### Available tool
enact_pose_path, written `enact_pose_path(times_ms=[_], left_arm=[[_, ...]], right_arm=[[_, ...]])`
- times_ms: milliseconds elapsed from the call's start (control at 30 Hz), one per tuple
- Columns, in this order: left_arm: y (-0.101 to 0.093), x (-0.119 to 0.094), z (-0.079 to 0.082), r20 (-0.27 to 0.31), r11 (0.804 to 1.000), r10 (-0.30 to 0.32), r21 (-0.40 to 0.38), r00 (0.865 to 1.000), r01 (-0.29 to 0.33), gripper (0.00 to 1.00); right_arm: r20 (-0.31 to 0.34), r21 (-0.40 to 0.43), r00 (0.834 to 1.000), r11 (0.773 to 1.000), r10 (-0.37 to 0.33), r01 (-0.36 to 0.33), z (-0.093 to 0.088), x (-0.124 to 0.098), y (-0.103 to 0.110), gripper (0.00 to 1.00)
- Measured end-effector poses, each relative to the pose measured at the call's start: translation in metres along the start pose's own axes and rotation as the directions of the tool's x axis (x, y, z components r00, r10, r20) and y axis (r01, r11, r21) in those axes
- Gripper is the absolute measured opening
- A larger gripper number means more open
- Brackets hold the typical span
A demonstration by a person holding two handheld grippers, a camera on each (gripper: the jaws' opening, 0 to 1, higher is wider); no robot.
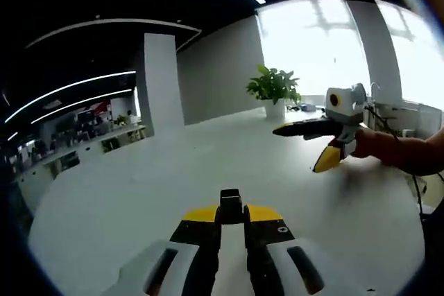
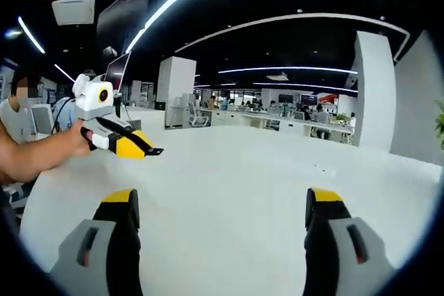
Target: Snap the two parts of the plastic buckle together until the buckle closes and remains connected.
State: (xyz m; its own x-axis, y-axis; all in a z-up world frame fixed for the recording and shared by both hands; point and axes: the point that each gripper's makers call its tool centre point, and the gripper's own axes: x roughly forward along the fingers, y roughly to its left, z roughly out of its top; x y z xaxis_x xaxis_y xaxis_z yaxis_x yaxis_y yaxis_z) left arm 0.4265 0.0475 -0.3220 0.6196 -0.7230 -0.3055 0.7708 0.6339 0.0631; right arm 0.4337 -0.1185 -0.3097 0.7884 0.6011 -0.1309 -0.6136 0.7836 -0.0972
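Pinching small black buckle half (image 1: 231, 201) in left gripper (image 1: 231, 215), with right gripper (image 2: 225, 202) gaping empty. Likely light, stiff, slick: take by flat sides.

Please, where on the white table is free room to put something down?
The white table is bare between the right gripper and the left gripper, and ahead of the buckle part. Crowded: the far edge by the potted plant and cables.

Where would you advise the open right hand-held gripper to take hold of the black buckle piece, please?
Probably its free end: the black buckle piece juts just past the shut tips of the left hand-held gripper, so the right hand-held gripper should come head-on from the front and close across its sides.
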Motion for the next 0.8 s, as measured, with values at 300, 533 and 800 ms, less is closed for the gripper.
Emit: enact_pose_path(times_ms=[300, 533, 800], left_arm=[[0.006, 0.004, -0.01, -0.037, 0.999, 0.054, 0.005, 0.998, -0.054, 0.11], [0.007, 0.011, -0.019, -0.078, 0.997, 0.079, 0.019, 0.994, -0.077, 0.11], [0.009, 0.013, -0.021, -0.082, 0.996, 0.088, 0.018, 0.993, -0.087, 0.11]], right_arm=[[-0.077, -0.029, 0.997, 1.0, 0.006, -0.008, -0.017, 0.003, 0.007, 1.0], [-0.101, -0.044, 0.994, 0.998, 0.045, -0.05, -0.022, 0.005, 0.019, 1.0], [-0.085, -0.159, 0.996, 0.987, 0.006, -0.02, -0.019, 0.004, 0.017, 1.0]])
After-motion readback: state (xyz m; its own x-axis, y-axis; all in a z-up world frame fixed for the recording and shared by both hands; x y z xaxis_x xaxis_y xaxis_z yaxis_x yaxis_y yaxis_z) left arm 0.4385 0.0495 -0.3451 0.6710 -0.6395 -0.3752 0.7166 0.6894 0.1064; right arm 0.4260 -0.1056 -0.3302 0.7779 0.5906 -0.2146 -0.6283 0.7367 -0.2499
